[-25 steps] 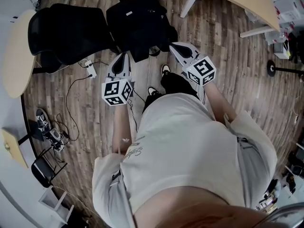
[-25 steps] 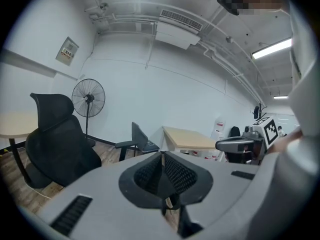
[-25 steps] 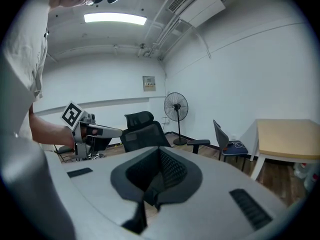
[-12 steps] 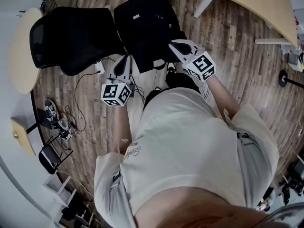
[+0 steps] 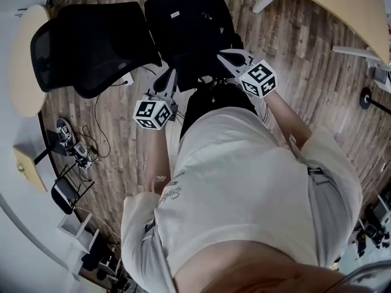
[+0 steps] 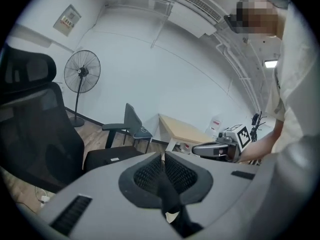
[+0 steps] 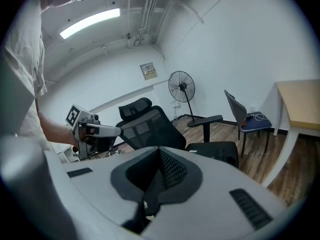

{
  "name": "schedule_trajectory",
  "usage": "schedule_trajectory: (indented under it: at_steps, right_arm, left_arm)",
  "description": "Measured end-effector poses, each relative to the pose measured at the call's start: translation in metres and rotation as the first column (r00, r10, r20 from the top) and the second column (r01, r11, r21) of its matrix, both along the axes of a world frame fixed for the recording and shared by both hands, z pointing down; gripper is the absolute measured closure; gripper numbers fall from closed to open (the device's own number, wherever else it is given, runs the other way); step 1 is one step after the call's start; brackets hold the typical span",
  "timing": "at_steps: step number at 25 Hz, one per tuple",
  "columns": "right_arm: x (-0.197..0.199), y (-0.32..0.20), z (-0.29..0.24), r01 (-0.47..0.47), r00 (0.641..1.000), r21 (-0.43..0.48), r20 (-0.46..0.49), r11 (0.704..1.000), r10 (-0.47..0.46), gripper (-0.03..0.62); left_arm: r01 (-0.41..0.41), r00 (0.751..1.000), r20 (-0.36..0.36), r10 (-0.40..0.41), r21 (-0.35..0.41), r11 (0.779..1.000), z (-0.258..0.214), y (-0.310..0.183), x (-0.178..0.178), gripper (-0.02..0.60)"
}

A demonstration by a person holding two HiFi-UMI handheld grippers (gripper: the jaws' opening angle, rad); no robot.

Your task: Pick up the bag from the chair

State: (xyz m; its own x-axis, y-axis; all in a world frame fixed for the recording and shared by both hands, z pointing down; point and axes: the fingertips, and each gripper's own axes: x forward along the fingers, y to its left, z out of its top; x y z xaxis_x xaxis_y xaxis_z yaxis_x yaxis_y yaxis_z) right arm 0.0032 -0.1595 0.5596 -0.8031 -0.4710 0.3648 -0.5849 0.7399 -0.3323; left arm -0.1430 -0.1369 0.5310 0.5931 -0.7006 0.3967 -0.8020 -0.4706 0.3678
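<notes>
While both pairs stand pressed together and pinch nothing, the left tongs (image 5: 170, 75) and right tongs (image 5: 223, 56) hang side by side. Black bag (image 5: 189, 23): just ahead of both tips, on the black chair (image 5: 85, 47).

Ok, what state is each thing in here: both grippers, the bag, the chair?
left gripper: shut, nothing between the jaws.
right gripper: shut, nothing between the jaws.
bag: lying on the chair seat, not gripped.
chair: upright, seat taken up by the bag.
</notes>
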Motion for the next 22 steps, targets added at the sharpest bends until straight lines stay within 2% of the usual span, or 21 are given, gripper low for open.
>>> schedule_trajectory:
  at_steps: [2,7,13,16,17,19,22]
  right_arm:
    - [0.001,-0.003,0.010,-0.028,0.999,-0.009,-0.017,1.000,0.028,0.599]
    - [0.012,0.008,0.050,-0.086,0.993,-0.070,-0.085,0.994,0.080,0.599]
    - [0.021,0.035,0.107,-0.033,0.979,-0.170,-0.203,0.985,-0.002,0.599]
    - [0.025,0.053,0.127,-0.007,0.970,-0.238,-0.240,0.971,-0.051,0.527]
    - [0.027,0.059,0.133,0.006,0.963,-0.255,-0.257,0.967,-0.074,0.508]
    - [0.031,0.069,0.145,0.034,0.950,-0.291,-0.287,0.956,-0.122,0.473]
    - [0.030,0.081,0.162,0.076,0.937,-0.360,-0.292,0.930,-0.190,0.458]
  left_arm:
    - [-0.015,1.000,-0.006,0.014,-0.019,1.000,0.014,0.000,-0.004,0.554]
    - [-0.061,0.994,0.086,0.072,-0.122,0.991,0.068,0.020,-0.020,0.552]
    - [-0.084,0.993,0.051,0.102,-0.279,0.957,0.129,0.041,-0.032,0.552]
    - [-0.098,0.992,0.042,0.118,-0.328,0.940,0.146,0.052,-0.035,0.551]
    - [-0.097,0.993,0.034,0.116,-0.343,0.934,0.151,0.055,-0.035,0.540]
    - [-0.100,0.993,0.014,0.114,-0.375,0.921,0.159,0.060,-0.035,0.433]
    - [-0.129,0.991,-0.018,0.134,-0.421,0.898,0.170,0.068,-0.033,0.416]
